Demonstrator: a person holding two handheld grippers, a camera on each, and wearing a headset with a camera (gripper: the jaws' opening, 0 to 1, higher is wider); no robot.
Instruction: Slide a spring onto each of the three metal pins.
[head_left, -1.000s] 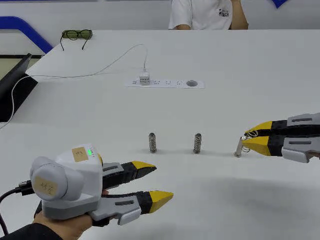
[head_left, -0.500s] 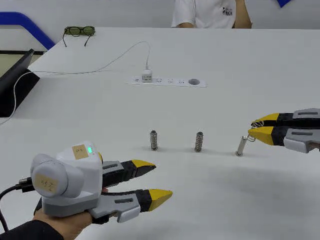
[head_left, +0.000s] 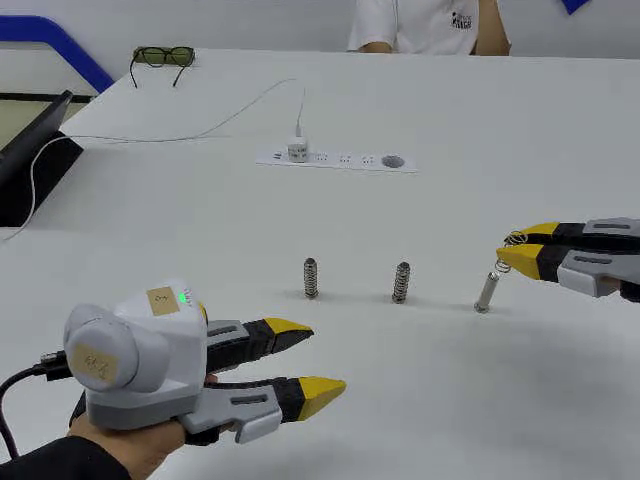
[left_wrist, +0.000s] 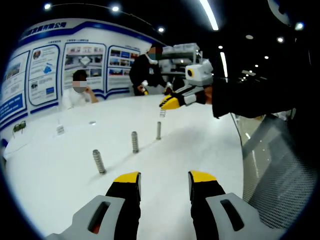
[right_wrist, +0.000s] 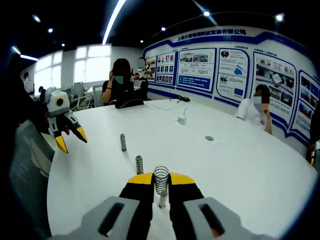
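The third and last fitting is judged to be in hand. Of the three metal pins, the left pin (head_left: 311, 278) and the middle pin (head_left: 401, 283) are already sleeved with springs and are seen standing upright on the white worktop (head_left: 450, 120). The third pin (head_left: 486, 292) is bare. It is set to the right of the other two, roughly in line with them, and looks slightly tilted in the head view.

The last spring (right_wrist: 160, 179) is clamped between the yellow tips of the right hand-held gripper (head_left: 506, 248), with coils left showing above and below the jaws. It is held just above the top of the third pin and a little to its right. Whether the lowest coil touches the pin cannot be told. In the right gripper view the pin is seen directly beneath the spring.

The left hand-held gripper (head_left: 328, 357) is held low and near the person, well apart from the pins, with its jaws apart and nothing between them.

For the next move, the spring's open lower end would have to be centred over the pin's tip, its axis matched to the pin's lean, and then lowered before the grip is eased. If it is misaligned, a coil could be caught on the tip or the pin tipped over.

No tray or box is used here. The pins are stood straight on the worktop.
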